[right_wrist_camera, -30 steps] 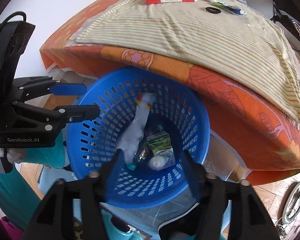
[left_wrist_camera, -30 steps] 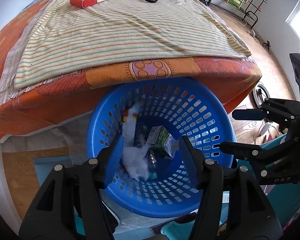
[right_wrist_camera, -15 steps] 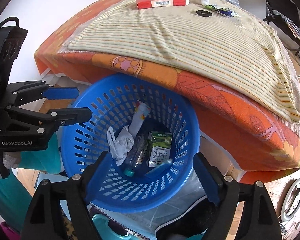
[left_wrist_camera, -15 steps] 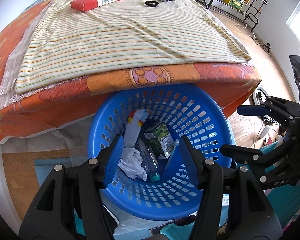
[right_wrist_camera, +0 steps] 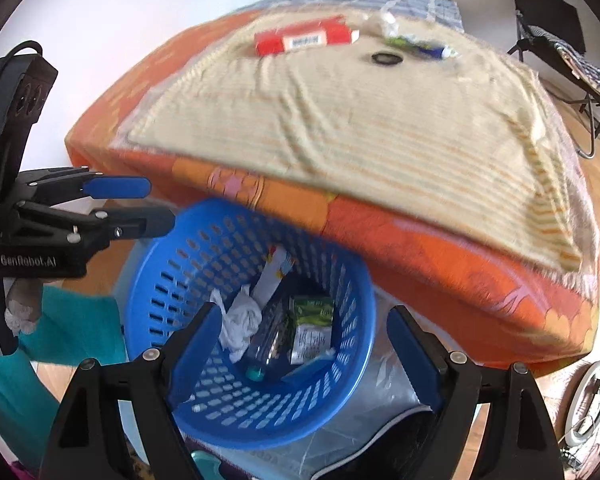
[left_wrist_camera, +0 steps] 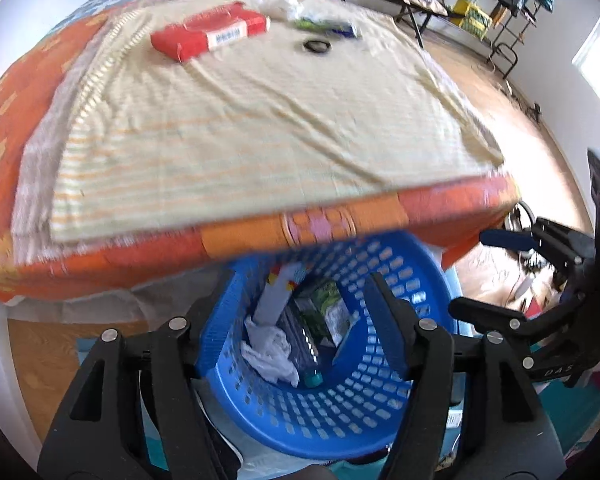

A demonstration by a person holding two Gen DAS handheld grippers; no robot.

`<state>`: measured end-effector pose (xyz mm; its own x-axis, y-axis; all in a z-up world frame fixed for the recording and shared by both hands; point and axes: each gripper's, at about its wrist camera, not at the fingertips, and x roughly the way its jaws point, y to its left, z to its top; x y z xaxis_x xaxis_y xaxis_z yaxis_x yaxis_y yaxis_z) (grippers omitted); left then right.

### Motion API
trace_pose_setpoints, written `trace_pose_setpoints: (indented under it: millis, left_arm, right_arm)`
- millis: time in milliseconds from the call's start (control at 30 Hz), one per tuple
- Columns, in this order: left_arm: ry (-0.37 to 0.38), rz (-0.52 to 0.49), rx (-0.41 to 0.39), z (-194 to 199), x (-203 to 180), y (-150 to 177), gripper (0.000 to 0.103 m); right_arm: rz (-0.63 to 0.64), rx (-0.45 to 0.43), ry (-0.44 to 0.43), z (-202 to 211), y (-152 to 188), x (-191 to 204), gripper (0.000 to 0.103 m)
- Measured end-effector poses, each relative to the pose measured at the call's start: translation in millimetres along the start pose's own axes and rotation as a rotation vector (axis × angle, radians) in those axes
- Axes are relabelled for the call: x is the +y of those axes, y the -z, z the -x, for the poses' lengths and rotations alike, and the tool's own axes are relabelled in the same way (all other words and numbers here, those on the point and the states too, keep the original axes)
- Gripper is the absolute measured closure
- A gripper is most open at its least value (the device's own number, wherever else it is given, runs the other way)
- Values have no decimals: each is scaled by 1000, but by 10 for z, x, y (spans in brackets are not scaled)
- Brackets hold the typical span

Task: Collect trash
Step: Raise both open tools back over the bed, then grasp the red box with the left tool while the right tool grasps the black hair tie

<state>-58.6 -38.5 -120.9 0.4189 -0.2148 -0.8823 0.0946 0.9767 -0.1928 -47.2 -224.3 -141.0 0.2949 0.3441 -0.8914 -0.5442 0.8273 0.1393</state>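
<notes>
A blue plastic basket [left_wrist_camera: 416, 280] [right_wrist_camera: 172, 264] stands at the bed's near edge. It holds a crumpled white tissue [left_wrist_camera: 270, 350] [right_wrist_camera: 240, 320], a green carton [left_wrist_camera: 324, 312] [right_wrist_camera: 312, 330], a clear bottle [right_wrist_camera: 266, 340] and a white wrapper [right_wrist_camera: 274, 276]. My left gripper [left_wrist_camera: 296, 316] and my right gripper [right_wrist_camera: 300, 340] are both open and empty above the basket. On the striped cloth at the far side of the bed lie a red box [left_wrist_camera: 208, 34] [right_wrist_camera: 304, 40], a black ring [left_wrist_camera: 317, 45] [right_wrist_camera: 386, 58], a green-blue tube [right_wrist_camera: 420, 46] and a white wad [left_wrist_camera: 284, 0].
The bed with its orange cover [left_wrist_camera: 100, 248] [right_wrist_camera: 460, 256] overhangs the basket's far rim. A folding chair [right_wrist_camera: 560, 48] stands at the right. Racks [left_wrist_camera: 500, 8] stand at the back. A ring light [right_wrist_camera: 588, 400] lies on the wooden floor. Teal fabric [right_wrist_camera: 72, 328] lies left of the basket.
The white tissue dropped into the basket and my right gripper opened wider. Both grippers have risen and tilted up, so more of the bed top shows.
</notes>
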Motion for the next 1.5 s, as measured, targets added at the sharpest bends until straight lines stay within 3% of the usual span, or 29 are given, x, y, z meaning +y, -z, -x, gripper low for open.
trace_pose_setpoints:
  millis: [533,633,833,1233,1400,1500]
  left_arm:
    - [6,-12,-113,0,343,-1251,34]
    - [23,23,-144,-54,497,-1544,25]
    - [14,76,-174,-189,798,-1972,25]
    - [8,172,-184,-624,1248,-2541,25]
    - [39,235,-180,-830,1456,-2639,25]
    - [91,260,-122,-1008,1560,-2639,25]
  right_arm:
    - [-72,-161,43,143,-687,-388,12]
    - [-72,-193,64,130,-880,-453,12]
    - [-128,-218,59,72,-1238,-629,12]
    - [-174,-156,13,-129,-1617,-861,13]
    - [-234,-136,-26,-247,-1732,-1035,15]
    - [-266,-133,-44,-307,-1815,-1114,19]
